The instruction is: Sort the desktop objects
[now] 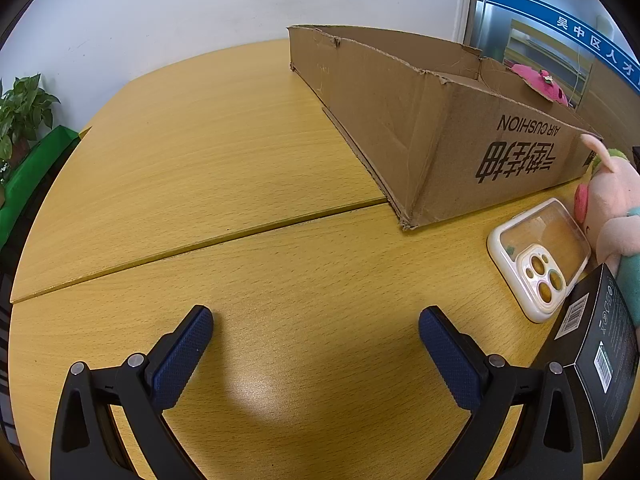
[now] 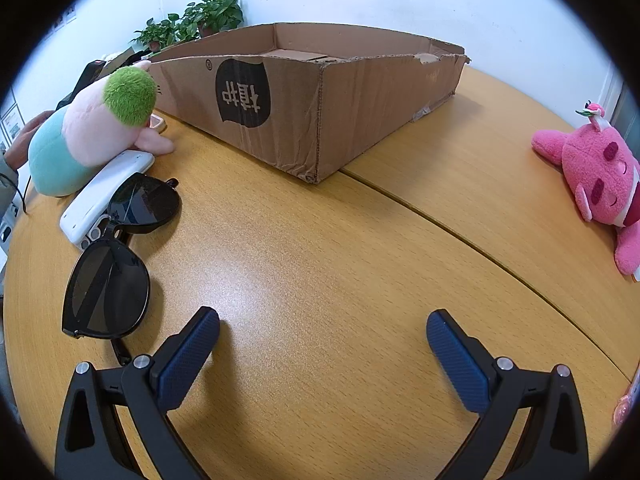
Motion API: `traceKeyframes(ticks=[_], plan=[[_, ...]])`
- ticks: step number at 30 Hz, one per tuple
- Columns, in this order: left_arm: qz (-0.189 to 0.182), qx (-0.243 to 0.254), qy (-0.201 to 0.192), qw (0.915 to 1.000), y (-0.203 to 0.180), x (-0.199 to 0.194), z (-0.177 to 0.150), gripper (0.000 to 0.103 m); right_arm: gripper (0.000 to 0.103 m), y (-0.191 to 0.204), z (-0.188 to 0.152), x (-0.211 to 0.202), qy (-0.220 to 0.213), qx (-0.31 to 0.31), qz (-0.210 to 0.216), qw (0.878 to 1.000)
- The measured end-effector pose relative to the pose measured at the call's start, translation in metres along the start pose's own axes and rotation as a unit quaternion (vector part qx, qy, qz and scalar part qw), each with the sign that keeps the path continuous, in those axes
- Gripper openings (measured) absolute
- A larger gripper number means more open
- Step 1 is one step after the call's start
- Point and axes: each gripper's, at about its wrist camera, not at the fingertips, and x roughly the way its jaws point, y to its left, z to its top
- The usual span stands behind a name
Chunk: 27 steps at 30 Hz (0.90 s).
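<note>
A shallow cardboard box lies on the wooden table. My left gripper is open and empty over bare table; a clear phone case, a black carton and a pale pink plush with a green tuft lie to its right. My right gripper is open and empty over bare table. Black sunglasses, a white case and the same pale plush lie to its left. A bright pink plush lies at its right.
A seam splits the tabletop in two. Potted plants stand by the wall. A small pink object shows at the right edge. A person's hand rests behind the pale plush.
</note>
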Motion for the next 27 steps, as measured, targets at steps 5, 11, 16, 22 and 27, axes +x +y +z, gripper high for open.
traceKeyframes(ticks=[5, 11, 16, 22, 27], plan=[[0.002, -0.003, 0.000, 1.0000, 0.0003, 0.0000, -0.0002, 0.103, 0.103, 0.0008, 0.0013, 0.0004, 0.000, 0.012, -0.009, 1.000], [0.003, -0.004, 0.000, 1.0000, 0.0003, 0.0002, 0.0002, 0.103, 0.103, 0.0053, 0.0013, -0.0011, 0.000, 0.029, -0.022, 0.999], [0.003, -0.004, 0.000, 1.0000, 0.0004, 0.0002, 0.0003, 0.103, 0.103, 0.0050, 0.0005, -0.0004, 0.000, 0.034, -0.024, 0.999], [0.003, -0.004, 0.000, 1.0000, 0.0006, 0.0001, 0.0003, 0.103, 0.103, 0.0041, 0.0014, 0.0006, 0.000, 0.033, -0.024, 0.999], [0.003, -0.004, 0.000, 1.0000, 0.0007, -0.0002, 0.0004, 0.103, 0.103, 0.0046, 0.0013, 0.0010, 0.000, 0.033, -0.024, 0.999]])
